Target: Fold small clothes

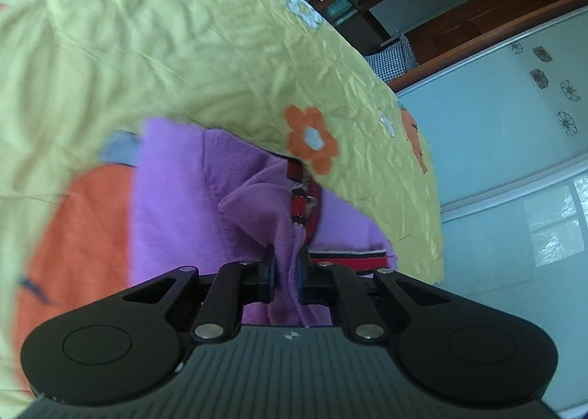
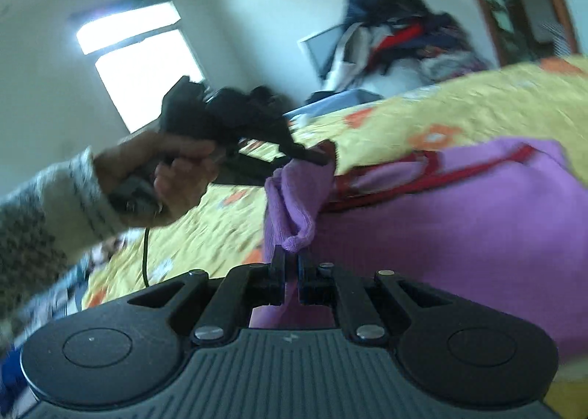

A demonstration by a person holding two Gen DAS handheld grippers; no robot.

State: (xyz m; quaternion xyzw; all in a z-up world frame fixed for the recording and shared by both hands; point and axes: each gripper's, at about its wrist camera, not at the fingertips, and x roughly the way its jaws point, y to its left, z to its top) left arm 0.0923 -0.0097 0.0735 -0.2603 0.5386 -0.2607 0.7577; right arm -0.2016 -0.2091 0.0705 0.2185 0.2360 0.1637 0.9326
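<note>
A small purple knit garment (image 1: pixel 172 198) with red striped trim (image 1: pixel 305 194) lies on a yellow flowered bedspread (image 1: pixel 147 51). My left gripper (image 1: pixel 286 257) is shut on a fold of the purple cloth near the red trim. My right gripper (image 2: pixel 292 257) is shut on another edge of the same purple garment (image 2: pixel 459 235) and holds it lifted. In the right wrist view the left gripper (image 2: pixel 316 158), held by a hand in a knit sleeve (image 2: pixel 172 176), pinches the garment's upper corner. Both views are motion-blurred.
The bedspread (image 2: pixel 459 106) drops off at its edge toward a pale blue wall (image 1: pixel 496 161). A pile of clothes (image 2: pixel 397 33) sits beyond the bed. A wooden door frame (image 1: pixel 459 25) and a bright window (image 2: pixel 139 58) are in the background.
</note>
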